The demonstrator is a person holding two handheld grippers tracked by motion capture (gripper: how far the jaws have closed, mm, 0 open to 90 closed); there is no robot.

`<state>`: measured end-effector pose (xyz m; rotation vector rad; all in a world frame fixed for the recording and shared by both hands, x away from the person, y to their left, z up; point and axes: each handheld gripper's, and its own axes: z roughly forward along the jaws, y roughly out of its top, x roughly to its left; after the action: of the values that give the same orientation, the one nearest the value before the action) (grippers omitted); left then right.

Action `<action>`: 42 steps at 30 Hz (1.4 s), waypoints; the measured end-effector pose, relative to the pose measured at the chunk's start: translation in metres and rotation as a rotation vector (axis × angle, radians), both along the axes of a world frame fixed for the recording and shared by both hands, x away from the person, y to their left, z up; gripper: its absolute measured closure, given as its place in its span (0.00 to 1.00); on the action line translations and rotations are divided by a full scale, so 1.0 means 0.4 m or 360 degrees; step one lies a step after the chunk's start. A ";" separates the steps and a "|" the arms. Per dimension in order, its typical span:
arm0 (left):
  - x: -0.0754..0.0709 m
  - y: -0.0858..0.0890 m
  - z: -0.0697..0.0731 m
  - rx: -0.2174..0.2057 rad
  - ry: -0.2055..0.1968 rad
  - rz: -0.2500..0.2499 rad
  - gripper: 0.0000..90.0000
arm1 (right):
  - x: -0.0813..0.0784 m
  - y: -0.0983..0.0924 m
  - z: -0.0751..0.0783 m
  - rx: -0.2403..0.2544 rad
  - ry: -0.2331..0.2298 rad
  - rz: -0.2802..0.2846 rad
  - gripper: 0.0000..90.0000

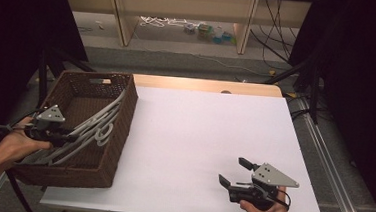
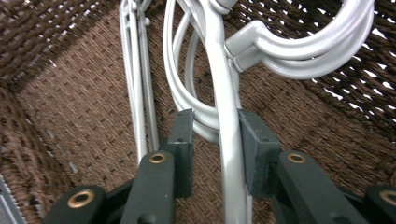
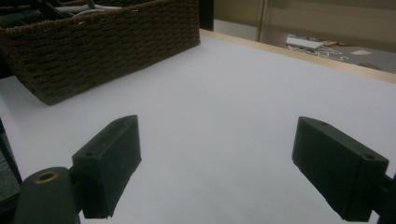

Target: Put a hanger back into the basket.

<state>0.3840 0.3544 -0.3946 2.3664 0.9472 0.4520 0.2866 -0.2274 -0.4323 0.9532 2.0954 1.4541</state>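
– High view first: spotting a rectangular dark brown woven wicker basket [image 1: 118, 146] sitting on the left part of a flat white table top [image 1: 199, 132]. Holding what?

– Holding a bundle of pale grey curved clothes hangers [image 1: 99, 122], leaning slantwise from the near left corner up toward the far right wall.

– And reaching in from the near left?

– Seeing the left gripper [image 1: 66, 137], carried in the left hand [image 1: 15, 141], dipping over the basket's near left rim. Bearing a grey three-cornered plate on top, and pointing its black jaws at the hangers.

– Clamping one?

– Not pressing, judging by the left gripper view. Standing loosened on either side of one pale grey hanger bar, one pad lying against it, the other leaving a gap with looped hanger hooks showing behind. Running straight up between the jaws, that bar, above the woven floor.

– Turning to the right side?

– Finding the right gripper [image 1: 234, 171] in the right hand [image 1: 264, 211], hovering low over bare white table near the front right edge, well apart from the basket.

– Grasping anything?

– Grasping nothing. Spreading wide in the right gripper view, with white surface between the jaws and the basket's woven wall farther off at the upper left.
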 end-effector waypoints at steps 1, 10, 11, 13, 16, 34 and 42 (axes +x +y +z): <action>-0.001 -0.001 -0.002 -0.0002 0.0007 0.0001 0.71 | 0.001 0.000 0.000 -0.0001 -0.0009 -0.0001 0.18; -0.016 0.000 0.040 -0.0111 -0.0049 0.0137 0.47 | 0.000 0.001 0.000 0.0007 -0.0003 -0.0001 0.18; -0.019 -0.001 0.050 -0.0115 -0.0063 0.0146 0.45 | 0.002 0.003 -0.002 0.0032 -0.0013 0.0005 0.18; -0.028 -0.006 0.065 -0.0159 -0.0106 0.0164 0.42 | 0.001 0.003 0.000 0.0021 -0.0015 -0.0007 0.18; -0.042 -0.029 0.074 -0.0313 -0.0199 0.0252 0.38 | 0.000 0.002 0.000 0.0026 -0.0006 -0.0002 0.18; -0.114 -0.150 0.123 -0.0823 -0.0470 0.0366 0.28 | 0.002 0.002 0.001 0.0047 -0.0014 0.0006 0.18; -0.127 -0.201 0.118 -0.0929 -0.0539 0.0330 0.26 | 0.003 -0.002 0.002 0.0033 -0.0022 -0.0011 0.18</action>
<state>0.3333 0.2740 -0.3475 1.6192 1.0000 0.5459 0.2876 -0.2282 -0.4316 0.9544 2.0694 1.4773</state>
